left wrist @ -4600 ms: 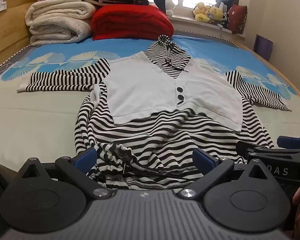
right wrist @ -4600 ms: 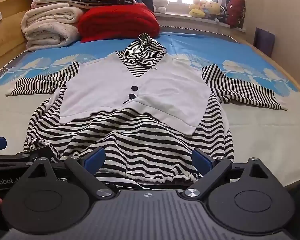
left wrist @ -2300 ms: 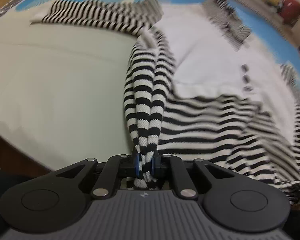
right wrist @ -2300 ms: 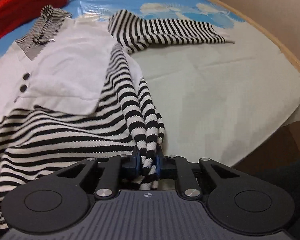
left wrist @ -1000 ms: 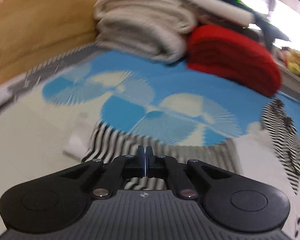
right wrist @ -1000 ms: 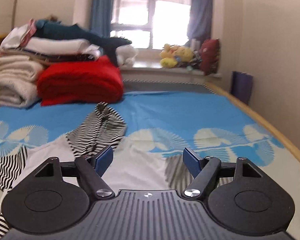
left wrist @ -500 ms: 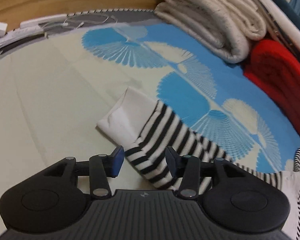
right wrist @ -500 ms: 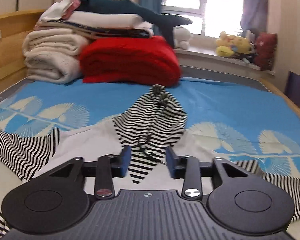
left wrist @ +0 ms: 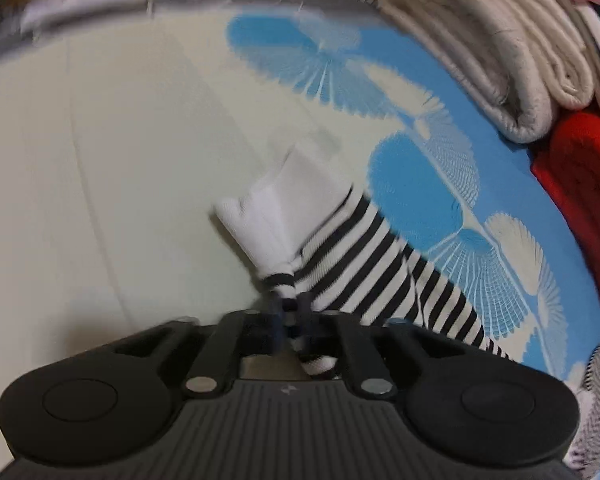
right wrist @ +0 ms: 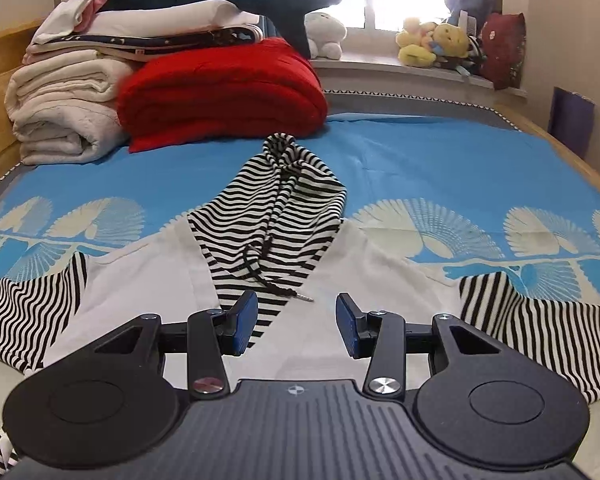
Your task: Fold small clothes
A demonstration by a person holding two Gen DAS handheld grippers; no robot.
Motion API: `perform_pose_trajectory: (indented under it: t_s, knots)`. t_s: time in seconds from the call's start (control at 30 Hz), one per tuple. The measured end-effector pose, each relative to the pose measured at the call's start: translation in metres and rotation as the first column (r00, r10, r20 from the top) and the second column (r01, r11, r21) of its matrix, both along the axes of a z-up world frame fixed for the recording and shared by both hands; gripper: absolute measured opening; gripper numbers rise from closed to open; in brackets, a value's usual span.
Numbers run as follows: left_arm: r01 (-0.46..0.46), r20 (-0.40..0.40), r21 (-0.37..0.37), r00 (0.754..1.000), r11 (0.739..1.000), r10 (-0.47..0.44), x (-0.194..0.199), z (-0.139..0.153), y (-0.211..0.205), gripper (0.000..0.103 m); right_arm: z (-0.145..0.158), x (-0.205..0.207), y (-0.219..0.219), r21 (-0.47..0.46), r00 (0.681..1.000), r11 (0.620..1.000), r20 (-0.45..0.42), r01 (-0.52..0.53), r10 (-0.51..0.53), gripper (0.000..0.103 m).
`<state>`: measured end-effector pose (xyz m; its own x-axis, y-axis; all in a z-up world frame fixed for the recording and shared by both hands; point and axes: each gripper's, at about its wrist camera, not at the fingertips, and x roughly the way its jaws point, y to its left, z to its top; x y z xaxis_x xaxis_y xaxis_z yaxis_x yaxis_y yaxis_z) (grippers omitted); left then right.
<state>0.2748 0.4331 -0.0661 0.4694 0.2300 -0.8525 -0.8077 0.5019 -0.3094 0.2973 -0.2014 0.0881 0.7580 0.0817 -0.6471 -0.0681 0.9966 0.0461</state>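
A small black-and-white striped hooded top with a white vest front lies on the bed, hood pointing to the headboard side. My left gripper is shut on the striped left sleeve just behind its white cuff, and the cuff is bunched and lifted. My right gripper is open and empty, hovering over the neckline below the hood's dark drawstring. The right sleeve lies spread out to the right.
Folded cream blankets and a red blanket are stacked at the far end, with a plush shark on top. Soft toys sit on the windowsill. The wooden bed frame runs along the left. The sheet is pale beside the cuff.
My left gripper has closed on the sleeve by the cuff and gathered it. My right gripper has opened wider and stays over the neckline.
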Motion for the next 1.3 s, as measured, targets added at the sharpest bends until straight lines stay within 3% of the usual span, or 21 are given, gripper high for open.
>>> perform_pose_trajectory:
  t_s: [0.03,0.1,0.13,0.23,0.3,0.37,0.4,0.43,0.5,0.57,0.63,0.67,0.7,0.73,0.8,0.83,0.93,1.07,1.17,1.23,1.3]
  knots:
    - [-0.009,0.014,-0.032,1.0,0.999,0.009,-0.001,-0.007,0.003,0.034,0.0,-0.001,-0.001,0.001,1.0,1.0,-0.002,0.005,-0.005,0.045]
    - [-0.015,0.033,0.009,0.999,1.0,0.014,-0.002,-0.007,0.003,0.011,0.001,-0.002,-0.004,0.007,1.0,1.0,-0.001,0.013,-0.013,0.045]
    - [-0.016,0.026,0.023,1.0,1.0,0.015,-0.001,-0.005,0.002,0.004,0.001,-0.003,-0.006,0.007,1.0,1.0,0.0,0.016,-0.016,0.045]
    - [-0.015,0.06,0.102,0.998,0.995,0.009,0.002,0.025,-0.018,0.003,0.003,-0.002,-0.012,0.015,0.999,0.999,0.001,0.036,-0.036,0.045]
    - [0.071,0.132,0.195,0.986,0.978,-0.098,0.015,0.065,-0.051,0.003,0.004,-0.001,-0.016,0.026,0.999,0.998,-0.002,0.054,-0.053,0.045]
    - [0.197,0.204,0.262,0.946,0.945,-0.253,0.029,0.102,-0.094,0.003,0.004,0.0,-0.022,0.061,0.998,0.996,-0.012,0.063,-0.062,0.031]
    - [0.258,0.23,0.288,0.916,0.922,-0.328,0.034,0.118,-0.12,0.003,0.004,0.001,-0.024,0.085,0.998,0.994,-0.025,0.067,-0.065,0.01]
    - [0.32,0.254,0.299,0.882,0.899,-0.398,0.039,0.13,-0.146,0.003,0.004,0.001,-0.026,0.107,0.997,0.991,-0.036,0.078,-0.075,0.005]
    - [0.446,0.317,0.281,0.793,0.85,-0.521,0.047,0.149,-0.202,0.003,0.003,0.002,-0.029,0.135,0.995,0.986,-0.049,0.097,-0.092,0.005]
    - [0.578,0.358,0.257,0.688,0.775,-0.632,0.05,0.16,-0.256,0.004,0.002,0.004,-0.032,0.153,0.992,0.982,-0.065,0.115,-0.106,0.006]
    - [0.74,0.378,0.194,0.55,0.644,-0.745,0.052,0.163,-0.312,0.008,-0.002,0.007,-0.036,0.179,0.988,0.974,-0.094,0.142,-0.126,0.007]
    - [0.829,0.375,0.148,0.458,0.54,-0.806,0.054,0.16,-0.337,0.016,-0.004,0.009,-0.039,0.197,0.984,0.968,-0.115,0.156,-0.136,0.008]
    - [0.874,0.355,0.132,0.398,0.467,-0.846,0.054,0.158,-0.354,0.017,-0.007,0.011,-0.043,0.214,0.98,0.961,-0.134,0.172,-0.146,0.012]
    - [0.887,0.307,0.152,0.377,0.436,-0.874,0.053,0.156,-0.367,0.019,-0.01,0.014,-0.047,0.234,0.975,0.953,-0.156,0.193,-0.159,0.015]
    - [0.87,0.249,0.182,0.411,0.459,-0.877,0.053,0.151,-0.368,0.023,-0.017,0.018,-0.053,0.259,0.965,0.94,-0.197,0.223,-0.175,0.016]
    - [0.857,0.231,0.167,0.447,0.487,-0.864,0.056,0.146,-0.361,0.023,-0.022,0.02,-0.057,0.272,0.957,0.932,-0.224,0.241,-0.182,0.016]
    - [0.787,0.152,0.12,0.587,0.605,-0.795,0.072,0.133,-0.328,0.023,-0.04,0.026,-0.065,0.304,0.929,0.902,-0.303,0.306,-0.213,0.016]
    - [0.703,0.008,0.121,0.706,0.701,-0.708,0.092,0.119,-0.29,0.023,-0.073,0.033,-0.076,0.325,0.877,0.854,-0.403,0.406,-0.263,0.021]
    - [0.666,0.017,0.107,0.742,0.739,-0.671,0.101,0.119,-0.27,0.023,-0.099,0.04,-0.08,0.372,0.829,0.8,-0.496,0.471,-0.257,0.024]
    - [0.656,0.02,0.102,0.75,0.748,-0.661,0.104,0.122,-0.262,0.023,-0.109,0.044,-0.078,0.37,0.81,0.787,-0.525,0.494,-0.261,0.024]
    - [0.66,0.031,0.102,0.746,0.745,-0.665,0.104,0.124,-0.256,0.023,-0.113,0.051,-0.073,0.375,0.814,0.791,-0.525,0.484,-0.249,0.024]
